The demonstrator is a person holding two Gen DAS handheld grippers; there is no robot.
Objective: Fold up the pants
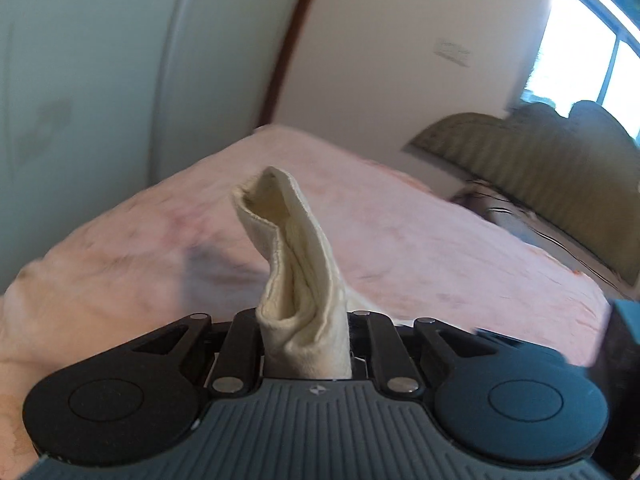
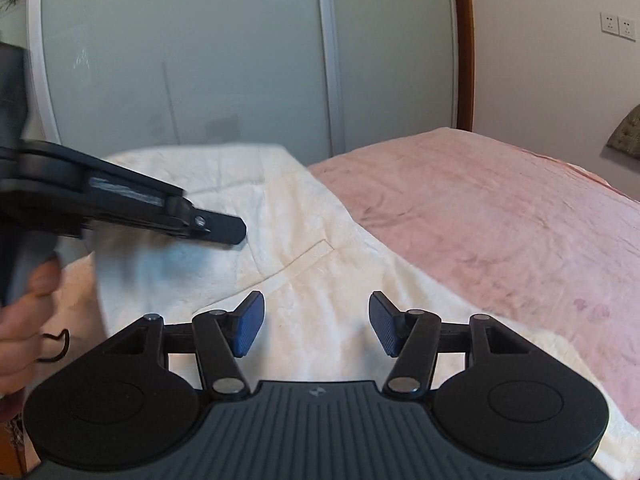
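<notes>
Left gripper point(image 1: 306, 344) – fingers pinched tight on a bunched fold of the cream fleecy pants point(image 1: 296, 264), which stick up out of the grip toward frame centre in the left wrist view. Behind it, the pink plush bed cover point(image 1: 440, 240) runs across mid-frame; olive padded headboard point(image 1: 540, 168) at right, bright window point(image 1: 580, 40) upper right.

Right gripper point(image 2: 316, 326) – blue-padded fingers point(image 2: 250, 328) spread moderately wide, nothing between them, hovering over the pants point(image 2: 304, 280), which lie spread across centre and lower left of the right wrist view on the bed cover point(image 2: 500, 220). The left gripper point(image 2: 224, 230) enters from the left edge, seen side-on, a hand point(image 2: 24, 312) on its handle at lower left. Frosted sliding wardrobe doors point(image 2: 200, 60) fill the upper left; white wall sockets point(image 2: 618, 26) upper right.
</notes>
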